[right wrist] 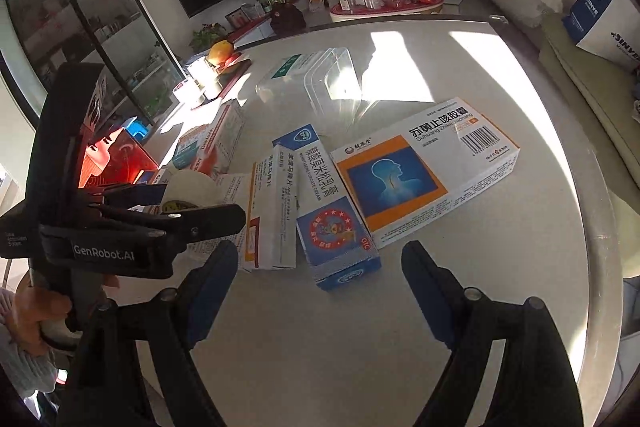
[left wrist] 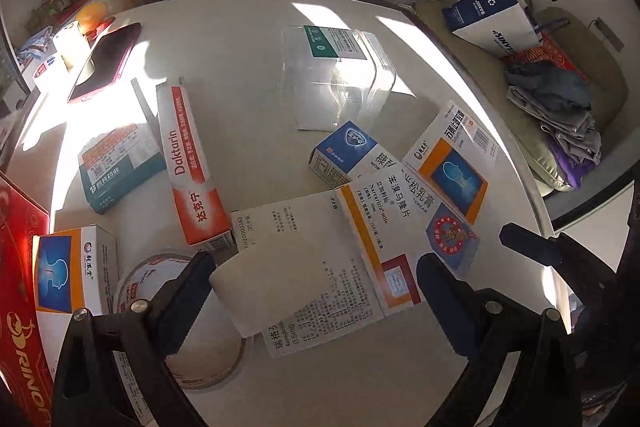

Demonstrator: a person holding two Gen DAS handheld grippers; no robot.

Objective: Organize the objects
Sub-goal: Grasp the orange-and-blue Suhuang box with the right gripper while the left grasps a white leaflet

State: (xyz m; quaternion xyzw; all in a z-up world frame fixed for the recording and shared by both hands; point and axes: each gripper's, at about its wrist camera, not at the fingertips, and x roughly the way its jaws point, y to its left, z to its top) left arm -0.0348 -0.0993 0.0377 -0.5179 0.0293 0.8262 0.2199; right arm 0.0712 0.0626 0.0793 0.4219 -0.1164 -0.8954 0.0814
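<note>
1. Our left gripper [left wrist: 314,269] holds a white roll [left wrist: 272,279] between its blue pads, above the pile of medicine boxes near the table's left side; in the right wrist view the roll [right wrist: 192,189] sits clamped in those jaws.
2. Our right gripper [right wrist: 320,263] stands wide with nothing between its fingers, over bare tabletop just in front of the blue cream box [right wrist: 328,223].
3. We see a round white table [left wrist: 240,39] whose curved rim runs close on the right; open surface lies toward the far edge and in the near right part.
4. We count at least seven medicine cartons: two with the blue head picture [left wrist: 452,163] [left wrist: 64,271], one orange Daktarin box [left wrist: 192,163], one teal box [left wrist: 116,163], the blue cream box, a white box with an orange stripe [left wrist: 376,239] and a white box of small print [left wrist: 304,267] under the roll.
5. One clear plastic bin [left wrist: 340,75] stands past the pile, a green-and-white box [left wrist: 336,43] showing through it.
6. One tape roll [left wrist: 192,311] lies flat beneath our left jaws.
7. A phone [left wrist: 106,61] and a red carton [left wrist: 20,287] crowd the left rim; a couch with folded clothes [left wrist: 560,103] stands beyond the right rim.
</note>
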